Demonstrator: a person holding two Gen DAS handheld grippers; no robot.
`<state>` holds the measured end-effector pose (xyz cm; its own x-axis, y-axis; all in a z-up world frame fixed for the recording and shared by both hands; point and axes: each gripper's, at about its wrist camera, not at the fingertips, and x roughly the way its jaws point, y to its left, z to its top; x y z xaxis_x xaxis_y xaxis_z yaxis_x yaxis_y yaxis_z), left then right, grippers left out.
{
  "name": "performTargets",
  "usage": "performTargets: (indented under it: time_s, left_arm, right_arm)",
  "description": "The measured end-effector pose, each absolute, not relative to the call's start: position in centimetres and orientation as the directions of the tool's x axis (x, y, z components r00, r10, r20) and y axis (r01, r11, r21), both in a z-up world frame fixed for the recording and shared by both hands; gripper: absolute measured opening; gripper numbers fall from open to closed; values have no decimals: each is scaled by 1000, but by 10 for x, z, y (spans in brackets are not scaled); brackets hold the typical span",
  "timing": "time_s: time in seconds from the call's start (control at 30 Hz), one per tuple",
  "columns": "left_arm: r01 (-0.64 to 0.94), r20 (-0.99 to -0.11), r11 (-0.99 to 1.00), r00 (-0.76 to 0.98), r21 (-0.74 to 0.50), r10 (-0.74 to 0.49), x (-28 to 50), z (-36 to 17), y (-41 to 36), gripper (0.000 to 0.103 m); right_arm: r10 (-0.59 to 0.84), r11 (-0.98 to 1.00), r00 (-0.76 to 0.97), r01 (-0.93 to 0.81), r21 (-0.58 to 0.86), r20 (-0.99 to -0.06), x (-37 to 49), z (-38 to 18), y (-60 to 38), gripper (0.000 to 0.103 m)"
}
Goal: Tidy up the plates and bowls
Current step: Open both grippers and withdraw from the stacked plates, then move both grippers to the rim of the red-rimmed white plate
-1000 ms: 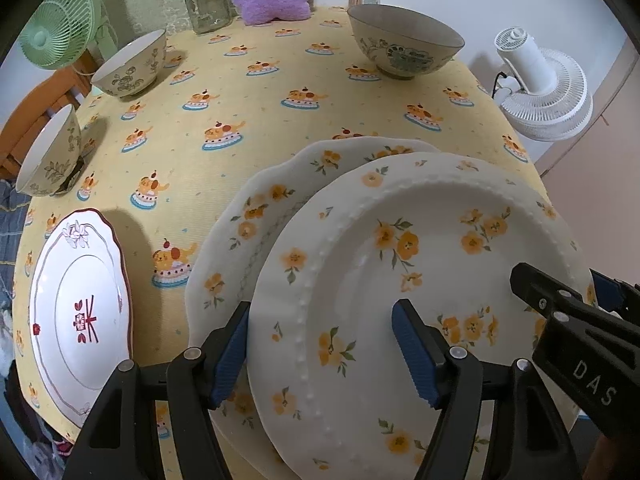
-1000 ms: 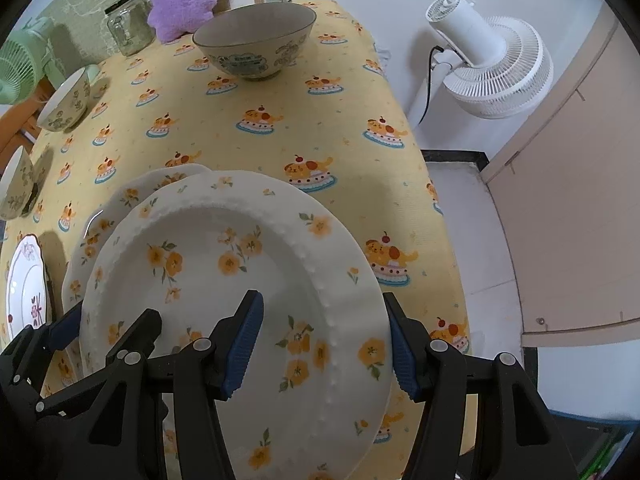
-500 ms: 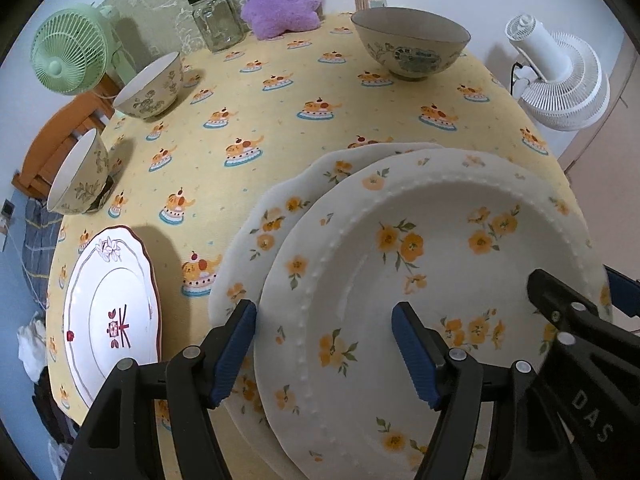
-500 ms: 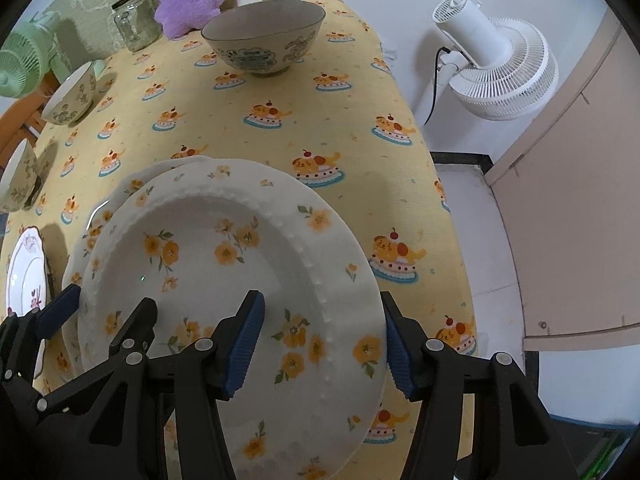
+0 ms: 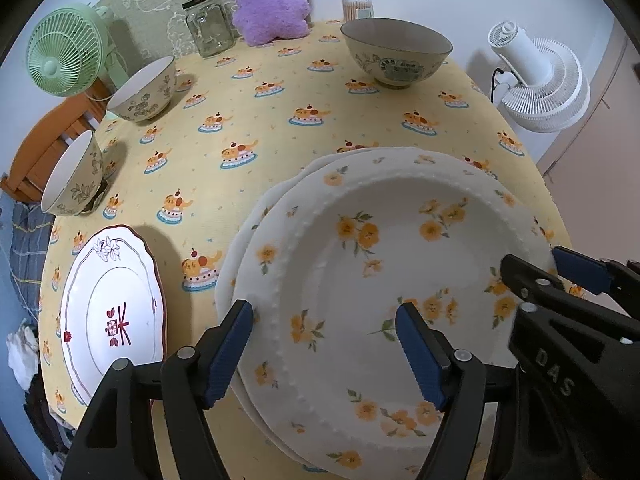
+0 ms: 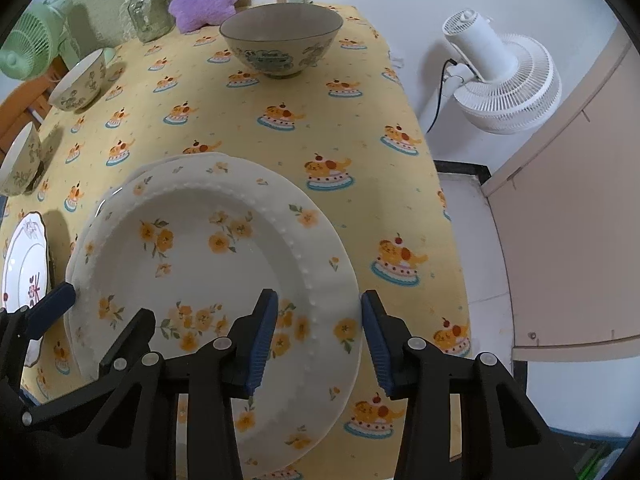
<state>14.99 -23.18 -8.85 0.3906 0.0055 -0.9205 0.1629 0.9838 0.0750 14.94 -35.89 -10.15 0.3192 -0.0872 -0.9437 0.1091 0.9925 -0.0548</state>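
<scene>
**Op:** Scanning left to right from the left wrist: I'm seeing the red-trimmed plate (image 5: pixel 114 312) at the table edge, two small bowls (image 5: pixel 74 178) (image 5: pixel 144 88) behind it, then the flowered plate (image 5: pixel 396 276) sitting on a second flowered plate (image 5: pixel 240 248), nearly lined up.

**Eng:** Jaws?

**Op:** I'm holding the left gripper (image 5: pixel 324 352) wide, straddling the top plate's left rim, pads not touching it as far as I can tell. The right gripper (image 6: pixel 316 336) is also spread, straddling the right rim with a gap on both sides.

**Eng:** Anything further right?

**Op:** I'm seeing the big bowl (image 6: pixel 280 40) at the far side of the yellow tablecloth (image 6: pixel 352 160), well apart from the stack. A white fan (image 6: pixel 504 80) is standing on the floor past the table.
</scene>
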Motion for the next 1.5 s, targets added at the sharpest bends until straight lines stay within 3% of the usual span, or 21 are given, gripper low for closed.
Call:
performTargets:
  time_s: [0.4,0.6,0.67,0.83,1.5]
  left_arm:
    - [147,-927,989,374,24,-33,156,-85,-221,80]
    - [165,-919,986,387,-8,-72,152,-74,-209,90]
    - [171,-916,985,392,-21,-88,150,-69,-204,93]
    - [186,-899,982,424,-32,-110,143,-51,-184,98]
    - [208,-841,978,524,-26,-134,122,-5,-61,98]
  right_arm:
    - [-79,993,308,107,-48,-948,162,-104,-353,49]
    - [-52,996,375,91,-19,-926,155,-86,-340,73]
    - [-42,997,395,83,-10,-918,153,-78,-333,76]
    - [-34,997,422,75,-2,-906,147,-62,-312,76]
    - [-43,992,536,123,27,-843,116,-8,-189,77]
